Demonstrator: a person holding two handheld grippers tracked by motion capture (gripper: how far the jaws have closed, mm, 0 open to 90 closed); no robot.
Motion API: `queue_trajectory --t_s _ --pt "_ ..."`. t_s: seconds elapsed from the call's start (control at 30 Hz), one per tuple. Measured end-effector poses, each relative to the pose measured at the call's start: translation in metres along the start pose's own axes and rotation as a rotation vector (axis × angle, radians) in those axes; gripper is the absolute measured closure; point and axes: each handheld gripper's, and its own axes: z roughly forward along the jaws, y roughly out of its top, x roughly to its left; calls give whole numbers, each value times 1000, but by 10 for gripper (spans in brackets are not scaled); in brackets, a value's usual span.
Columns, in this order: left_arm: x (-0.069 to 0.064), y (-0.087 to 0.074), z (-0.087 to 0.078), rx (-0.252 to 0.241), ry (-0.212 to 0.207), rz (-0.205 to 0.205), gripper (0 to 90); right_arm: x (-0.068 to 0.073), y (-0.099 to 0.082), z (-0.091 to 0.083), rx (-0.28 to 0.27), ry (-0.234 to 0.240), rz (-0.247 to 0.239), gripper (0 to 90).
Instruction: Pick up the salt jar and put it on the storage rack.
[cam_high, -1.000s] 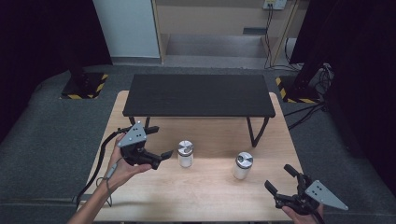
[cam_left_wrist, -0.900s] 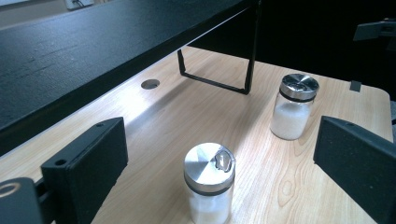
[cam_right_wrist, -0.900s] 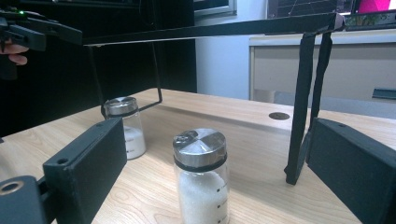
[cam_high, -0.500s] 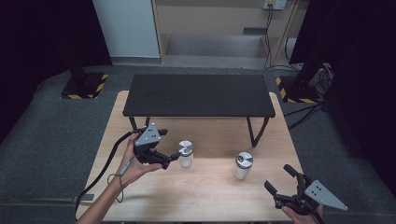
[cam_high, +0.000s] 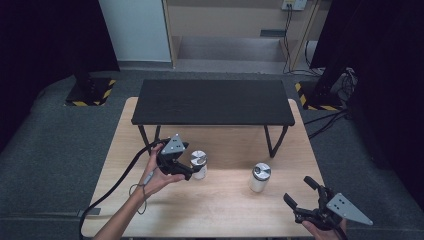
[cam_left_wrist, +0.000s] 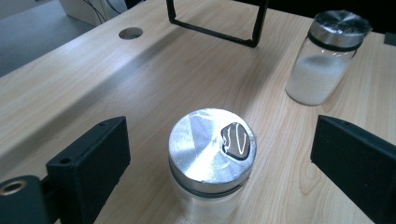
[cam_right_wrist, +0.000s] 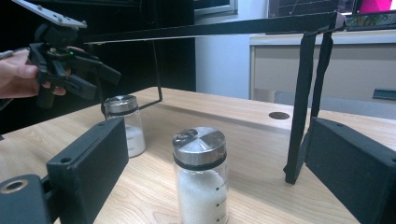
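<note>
Left hand-held gripper (cam_high: 192, 171): held over the wooden bench (cam_high: 225, 210), left of centre, jaws spread wide and just now closing slightly, gripping nothing. Left jar (cam_high: 198, 164): glass, metal-lidded, upright on the bench, standing between those jaws with a gap to each pad. Right jar (cam_high: 260, 176): same kind, white granules inside, standing well apart. Black stand (cam_high: 212, 101): behind both jars. Right hand-held gripper (cam_high: 301, 192): near bench's right front corner, jaws wide apart, empty.
</note>
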Motion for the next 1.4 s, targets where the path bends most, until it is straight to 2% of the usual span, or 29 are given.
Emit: queue_trajectory --t_s 0.43,0.57,0.63,0.73,0.77,0.83,1.03,1.1,1.2,1.4 --pt "1 -9 26 23 -10 -3 96 1 0 0 -4 -1 -15 73" --pt "0 -12 34 32 6 -18 114 2 0 0 -4 -3 -19 78" --pt "1 -15 38 29 11 -13 121 2 1 0 3 -4 -18 78" --pt "1 -19 41 18 4 5 261 3 1 1 9 3 -25 78" --pt "1 -21 41 14 8 10 323 3 2 2 12 4 -29 78" --pt "2 -21 40 9 1 18 330 4 2 2 14 3 -36 78" --pt "-3 -21 39 8 22 22 337 3 2 1 12 3 -37 79" --pt "-2 -20 38 13 15 6 337 3 2 1 9 1 -39 78" --pt "-2 -19 35 8 4 7 337 3 2 1 9 0 -37 78" --pt "-4 -7 17 -5 -5 12 337 4 2 1 7 -3 -36 78"
